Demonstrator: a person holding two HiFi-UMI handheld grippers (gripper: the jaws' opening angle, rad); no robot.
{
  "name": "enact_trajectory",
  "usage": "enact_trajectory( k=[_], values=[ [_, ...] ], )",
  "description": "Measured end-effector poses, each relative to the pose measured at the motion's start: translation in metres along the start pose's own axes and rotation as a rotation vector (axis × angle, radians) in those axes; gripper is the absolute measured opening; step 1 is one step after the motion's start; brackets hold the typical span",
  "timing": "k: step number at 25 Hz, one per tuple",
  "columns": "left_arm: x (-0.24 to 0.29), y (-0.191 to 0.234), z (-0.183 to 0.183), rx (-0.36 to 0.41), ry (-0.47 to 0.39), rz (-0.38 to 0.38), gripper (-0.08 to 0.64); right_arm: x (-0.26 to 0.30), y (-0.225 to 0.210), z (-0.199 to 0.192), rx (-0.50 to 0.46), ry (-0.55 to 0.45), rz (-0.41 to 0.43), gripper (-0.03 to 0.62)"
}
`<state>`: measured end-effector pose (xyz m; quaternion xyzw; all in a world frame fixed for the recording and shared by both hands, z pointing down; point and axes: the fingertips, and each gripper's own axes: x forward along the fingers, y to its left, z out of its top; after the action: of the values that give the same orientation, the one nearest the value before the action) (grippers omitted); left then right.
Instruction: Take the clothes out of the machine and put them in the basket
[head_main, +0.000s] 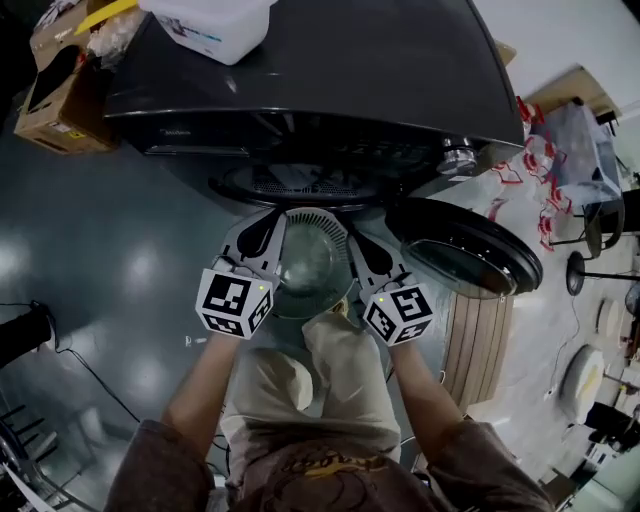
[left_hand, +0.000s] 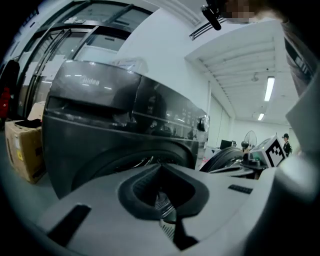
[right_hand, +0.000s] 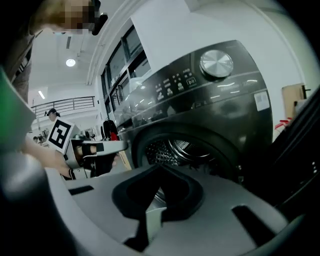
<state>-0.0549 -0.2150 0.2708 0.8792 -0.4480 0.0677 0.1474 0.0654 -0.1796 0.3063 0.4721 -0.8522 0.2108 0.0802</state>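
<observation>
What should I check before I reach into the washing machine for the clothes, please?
1. The machine door is swung open: ok.
2. The left tool is open for a grasp: not ok. It is shut, with nothing held.
3. The right tool is open for a grasp: not ok. It is shut, with nothing held.
4. The drum shows clothes to take: cannot tell.
5. The basket stands in front of the opening, between both tools: ok.

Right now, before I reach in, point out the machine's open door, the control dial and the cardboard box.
open door (head_main: 465, 250): head view, middle of its dark glass.
control dial (right_hand: 216, 63): right gripper view, centre of the silver face.
cardboard box (left_hand: 25, 152): left gripper view, its front side.
</observation>
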Motion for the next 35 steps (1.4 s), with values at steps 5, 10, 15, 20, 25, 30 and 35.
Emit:
enact_trajectory(
  k=[5, 10, 15, 20, 25, 30, 35],
  values=[
    [0.025, 0.022, -0.063, 0.029, -0.02, -0.007, 0.004, 0.03, -0.037, -0.045, -0.017, -0.04, -0.02, -0.005],
    [0.049, 0.034, -0.107, 0.034, -0.077, -0.034, 0.004, 0.051, -0.075, -0.076, -0.017, -0.096, -0.067, -0.005],
    [0.064, 0.039, -0.13, 0.067, -0.131, -0.057, 0.005, 0.058, -0.088, -0.098, -0.015, -0.138, -0.092, -0.005],
    [0.07, 0.039, -0.147, 0.088, -0.148, -0.082, 0.005, 0.054, -0.089, -0.115, 0.031, -0.152, -0.107, -0.005],
    [0.065, 0.04, -0.156, 0.086, -0.156, -0.082, 0.005, 0.048, -0.088, -0.12, -0.011, -0.171, -0.127, -0.005],
    [0.069, 0.041, -0.162, 0.092, -0.159, -0.06, 0.005, 0.046, -0.092, -0.124, -0.013, -0.178, -0.146, -0.005],
    [0.076, 0.042, -0.168, 0.084, -0.16, -0.051, 0.074, 0.047, -0.083, -0.127, -0.031, -0.171, -0.125, -0.005]
  ],
)
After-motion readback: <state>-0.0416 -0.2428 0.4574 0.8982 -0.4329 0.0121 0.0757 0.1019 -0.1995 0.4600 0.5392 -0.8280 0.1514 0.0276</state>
